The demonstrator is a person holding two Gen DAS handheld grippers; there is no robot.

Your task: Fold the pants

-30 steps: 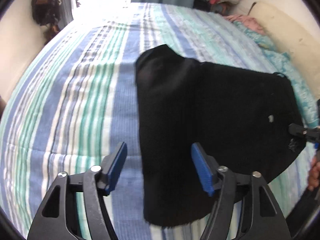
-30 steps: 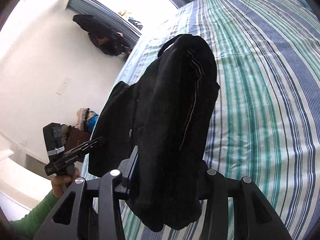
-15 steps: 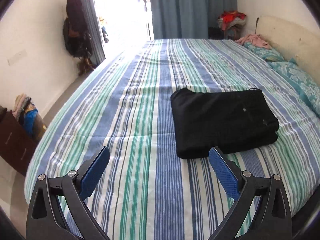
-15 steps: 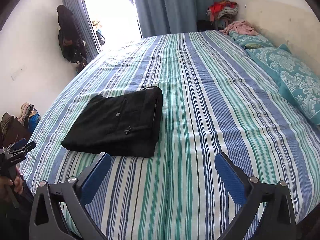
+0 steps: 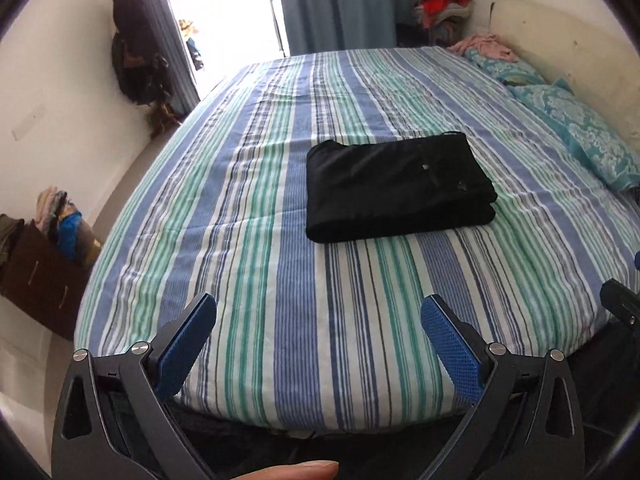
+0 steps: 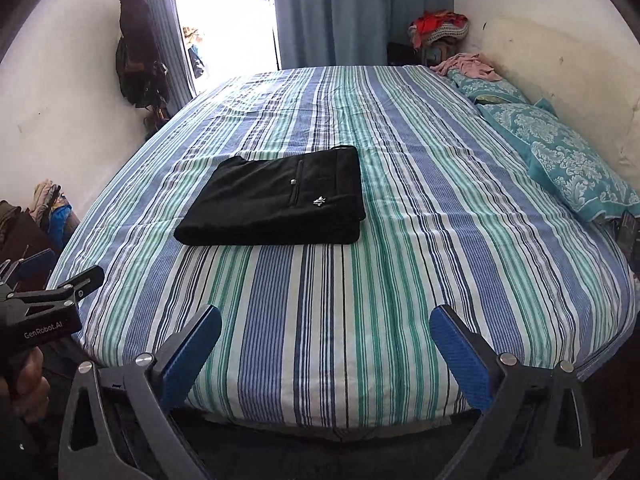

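We hold our left gripper (image 5: 319, 334) and right gripper (image 6: 325, 338) with fingers spread wide, empty, at the bed's (image 6: 400, 280) near edge. The folded pants (image 6: 280, 210) lie flat mid-bed, well apart from both; their underside is hidden, with striped bedspread bare all round.

Pants (image 6: 276, 210): folded, flat on bed (image 6: 420, 280), left of centre, well apart from every edge. Pillows (image 6: 568, 160): along bed's right side, one nearer, one farther (image 6: 490, 90). Clothes pile (image 6: 440, 28): far right corner, beyond bed. Curtain (image 6: 340, 12): behind bed's far edge. Left gripper (image 5: 318, 338), right gripper (image 6: 325, 346): before bed's near edge, jaws apart, clear of pants.
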